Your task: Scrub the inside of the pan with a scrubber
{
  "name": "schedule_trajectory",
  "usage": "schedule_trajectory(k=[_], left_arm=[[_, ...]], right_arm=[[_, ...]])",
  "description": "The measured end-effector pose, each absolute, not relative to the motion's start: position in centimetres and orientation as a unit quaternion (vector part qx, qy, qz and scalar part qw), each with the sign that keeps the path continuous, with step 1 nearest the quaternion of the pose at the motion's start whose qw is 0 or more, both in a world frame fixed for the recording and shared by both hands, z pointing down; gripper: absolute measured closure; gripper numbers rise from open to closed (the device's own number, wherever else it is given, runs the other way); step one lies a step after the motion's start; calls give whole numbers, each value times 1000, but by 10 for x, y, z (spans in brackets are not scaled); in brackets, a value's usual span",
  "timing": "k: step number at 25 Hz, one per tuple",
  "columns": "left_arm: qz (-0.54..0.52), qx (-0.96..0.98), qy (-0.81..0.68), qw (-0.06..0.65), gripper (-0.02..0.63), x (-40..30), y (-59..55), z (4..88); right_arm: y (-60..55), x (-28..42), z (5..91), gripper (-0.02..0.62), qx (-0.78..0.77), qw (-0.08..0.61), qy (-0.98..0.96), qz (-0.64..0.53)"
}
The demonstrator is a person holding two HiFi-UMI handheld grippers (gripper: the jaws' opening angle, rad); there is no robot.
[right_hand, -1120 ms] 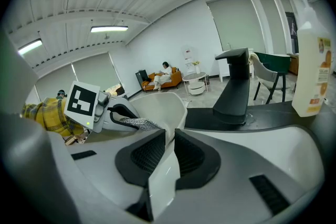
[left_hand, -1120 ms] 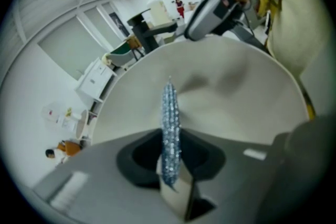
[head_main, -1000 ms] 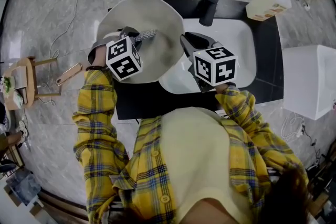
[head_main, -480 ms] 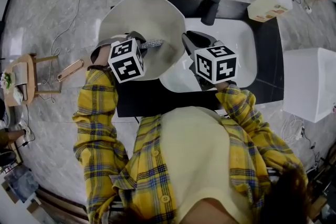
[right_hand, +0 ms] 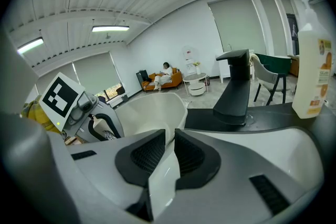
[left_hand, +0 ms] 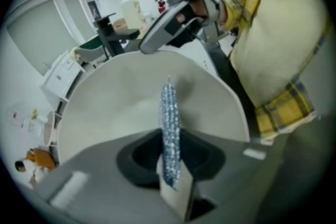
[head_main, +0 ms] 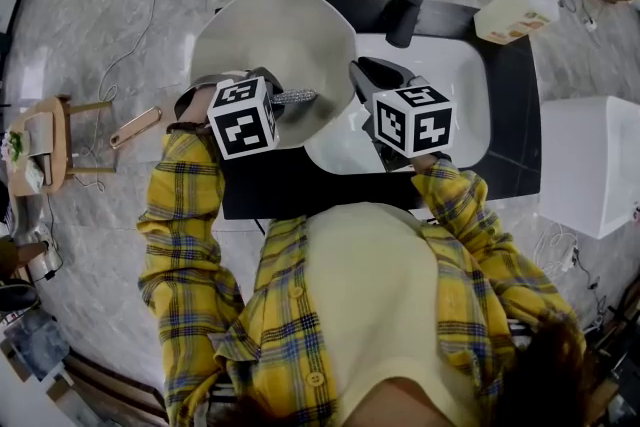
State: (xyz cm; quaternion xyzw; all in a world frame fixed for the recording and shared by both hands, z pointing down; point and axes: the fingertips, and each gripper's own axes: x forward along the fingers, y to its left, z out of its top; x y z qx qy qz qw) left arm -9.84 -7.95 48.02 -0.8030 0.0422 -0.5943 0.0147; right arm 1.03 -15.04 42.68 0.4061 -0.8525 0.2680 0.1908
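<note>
Two grippers, scrubbing step: left gripper [left_hand: 171,162] clamps the scrubber [left_hand: 169,113] inside the pan [left_hand: 121,92]; right gripper [right_hand: 169,157] pinches its rim. Next move likely needs firm sweeping pressure.

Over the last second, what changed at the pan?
The left gripper slid the scrubber a little to the right across the inside of the pan, toward the right gripper. Unchanged: the left jaws are shut on the scrubber, the right jaws are shut on the pan's rim, and the pan has barely moved.
</note>
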Motion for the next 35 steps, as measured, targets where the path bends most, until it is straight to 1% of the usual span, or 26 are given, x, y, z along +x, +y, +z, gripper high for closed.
schedule_trajectory(k=[8,11,19,27,32,35], left_arm=[[-596,-802,23,-33,517,-98,-67,478],[-594,-803,22,-40,517,-99,-66,475],[-585,-810,42,-12,517,-100,-70,468],[-538,-828,152,32,517,-95,-92,444],[-511,-833,207,44,517,-96,-96,429],[-498,-832,240,39,517,-99,-95,422]], right_arm=[[-150,10,427,577,407,194,-852,267],[-150,10,426,577,406,194,-852,268],[-150,10,427,577,406,198,-852,265],[-148,10,421,577,409,199,-855,251],[-146,13,409,577,415,199,-856,237],[-145,14,400,577,419,193,-857,228]])
